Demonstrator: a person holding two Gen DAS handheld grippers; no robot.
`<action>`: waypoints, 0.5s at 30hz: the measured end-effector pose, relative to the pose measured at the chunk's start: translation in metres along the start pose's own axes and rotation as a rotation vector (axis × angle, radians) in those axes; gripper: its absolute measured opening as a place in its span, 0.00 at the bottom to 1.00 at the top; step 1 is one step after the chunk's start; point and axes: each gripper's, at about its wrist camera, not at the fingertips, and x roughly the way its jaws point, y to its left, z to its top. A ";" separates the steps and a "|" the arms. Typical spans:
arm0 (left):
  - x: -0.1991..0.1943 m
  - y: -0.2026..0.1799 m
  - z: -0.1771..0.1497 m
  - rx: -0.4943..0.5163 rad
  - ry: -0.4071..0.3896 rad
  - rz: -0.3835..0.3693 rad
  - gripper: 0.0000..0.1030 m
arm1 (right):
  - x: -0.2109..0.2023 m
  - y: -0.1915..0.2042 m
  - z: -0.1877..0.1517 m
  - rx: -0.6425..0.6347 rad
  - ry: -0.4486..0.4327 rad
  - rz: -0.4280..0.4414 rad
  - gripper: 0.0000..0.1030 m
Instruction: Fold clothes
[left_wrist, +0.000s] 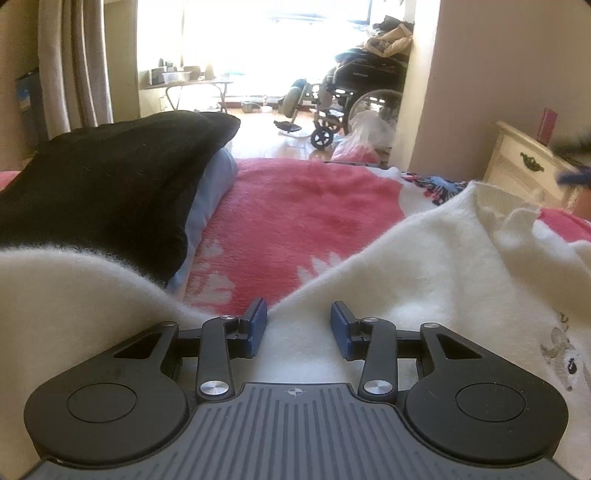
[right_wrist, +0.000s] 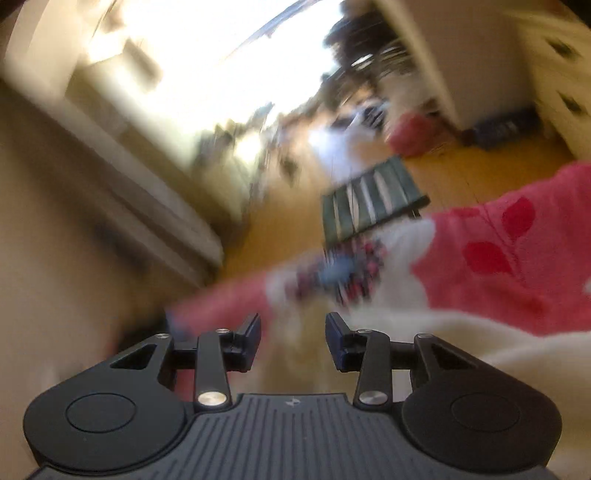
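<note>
Evidently soft, fleecy, light: cream garment (left_wrist: 424, 266) lying rumpled over the pink bedspread (left_wrist: 295, 206), draping up toward black folded clothing (left_wrist: 103, 184). Printed animal motif showing at one side. Likely limp, sagging if lifted; best pinching at an edge or hem. Left gripper (left_wrist: 298, 325) hovering over it, jaws parted, holding nothing. Right gripper (right_wrist: 293, 341) blurring, jaws parted, empty.
</note>
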 end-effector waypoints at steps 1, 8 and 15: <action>-0.001 0.000 0.000 -0.001 0.001 0.007 0.38 | 0.014 0.002 -0.008 -0.039 0.072 -0.027 0.40; -0.002 -0.008 0.004 0.061 0.034 0.062 0.39 | 0.082 -0.036 0.007 -0.011 0.000 -0.212 0.23; -0.017 -0.011 0.012 0.063 0.050 0.069 0.42 | -0.036 -0.096 0.033 0.257 -0.273 -0.205 0.28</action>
